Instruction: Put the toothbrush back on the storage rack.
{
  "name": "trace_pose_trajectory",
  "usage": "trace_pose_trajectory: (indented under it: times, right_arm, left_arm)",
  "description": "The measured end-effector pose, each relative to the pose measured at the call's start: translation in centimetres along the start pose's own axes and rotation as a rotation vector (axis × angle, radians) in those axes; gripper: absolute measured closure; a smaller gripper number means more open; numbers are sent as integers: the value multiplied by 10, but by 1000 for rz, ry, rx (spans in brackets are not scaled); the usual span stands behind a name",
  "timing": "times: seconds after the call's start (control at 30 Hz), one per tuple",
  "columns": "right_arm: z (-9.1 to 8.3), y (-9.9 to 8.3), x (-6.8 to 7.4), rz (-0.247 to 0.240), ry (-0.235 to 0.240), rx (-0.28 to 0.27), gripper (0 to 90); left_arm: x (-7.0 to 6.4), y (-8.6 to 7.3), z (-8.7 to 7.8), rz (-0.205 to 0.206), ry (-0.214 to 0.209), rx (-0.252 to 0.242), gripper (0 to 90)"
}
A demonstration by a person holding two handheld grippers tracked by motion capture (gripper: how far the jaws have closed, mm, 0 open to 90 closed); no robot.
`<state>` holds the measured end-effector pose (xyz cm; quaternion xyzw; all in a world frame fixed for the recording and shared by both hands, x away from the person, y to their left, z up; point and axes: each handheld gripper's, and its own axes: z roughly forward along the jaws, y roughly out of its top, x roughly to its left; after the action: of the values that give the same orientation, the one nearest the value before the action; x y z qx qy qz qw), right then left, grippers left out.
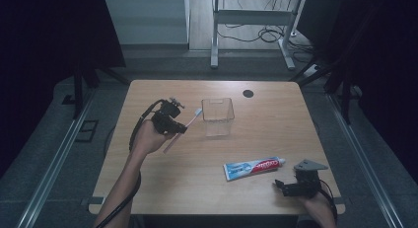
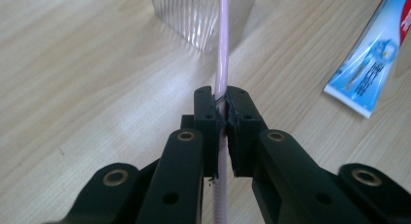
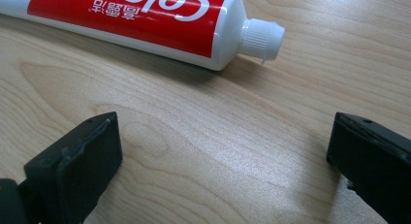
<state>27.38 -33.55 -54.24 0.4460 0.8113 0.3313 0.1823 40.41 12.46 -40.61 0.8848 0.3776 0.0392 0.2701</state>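
A pink toothbrush (image 1: 182,128) is clamped in my left gripper (image 1: 173,123), which is shut on its handle (image 2: 222,73) and held above the left half of the table. The brush head (image 1: 198,112) points toward a clear plastic cup (image 1: 217,116) standing just to the right; the cup's ribbed wall (image 2: 194,15) lies right ahead of the jaws. A red, white and blue toothpaste tube (image 1: 254,167) lies flat at the front right. My right gripper (image 1: 288,187) rests open near the front edge, just short of the tube's white cap (image 3: 261,39).
The wooden table (image 1: 276,124) has a round black hole (image 1: 248,94) near its far edge. Beyond the table stand a desk frame (image 1: 251,20) and floor cables. Dark curtains flank both sides.
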Motion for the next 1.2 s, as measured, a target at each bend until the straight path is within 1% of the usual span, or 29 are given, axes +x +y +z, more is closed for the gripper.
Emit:
trace_pose_trajectory:
  times: [0.03, 0.07, 0.1, 0.17, 0.37, 0.53, 0.57, 0.67, 0.7, 0.9, 0.93, 0.97, 1.17, 1.2]
  right_arm:
    - [0, 0, 0, 0, 0, 0, 0]
    - [0, 0, 0, 0, 0, 0, 0]
    - [0, 0, 0, 0, 0, 0, 0]
    - [0, 0, 0, 0, 0, 0, 0]
    - [0, 0, 0, 0, 0, 0, 0]
    - [0, 0, 0, 0, 0, 0, 0]
    - [0, 0, 0, 0, 0, 0, 0]
    - [0, 0, 0, 0, 0, 0, 0]
    - [0, 0, 0, 0, 0, 0, 0]
    - [0, 0, 0, 0, 0, 0, 0]
    - [0, 0, 0, 0, 0, 0, 0]
    - [0, 0, 0, 1, 0, 0, 0]
    - [0, 0, 0, 0, 0, 0, 0]
    - [0, 0, 0, 0, 0, 0, 0]
  left_arm:
    - [0, 4, -3, 4, 0, -16, 842]
    - [0, 4, -3, 4, 0, -16, 843]
    - [0, 5, -5, -3, -1, -23, 843]
    - [-1, 11, -8, -1, -1, -40, 843]
    - [-2, 19, -10, 2, 9, -60, 843]
    - [-4, 32, -11, 11, 19, -87, 843]
    - [-4, 32, -11, 11, 19, -87, 843]
    - [-6, 41, -11, 16, 22, -106, 843]
    - [-6, 41, -11, 16, 22, -106, 843]
    - [-12, 57, -7, 28, 25, -134, 843]
    - [-12, 57, -7, 28, 25, -134, 843]
    - [-12, 59, -6, 34, 28, -140, 843]
    - [-15, 72, -1, 35, 29, -168, 843]
    - [-15, 72, -1, 35, 29, -168, 843]
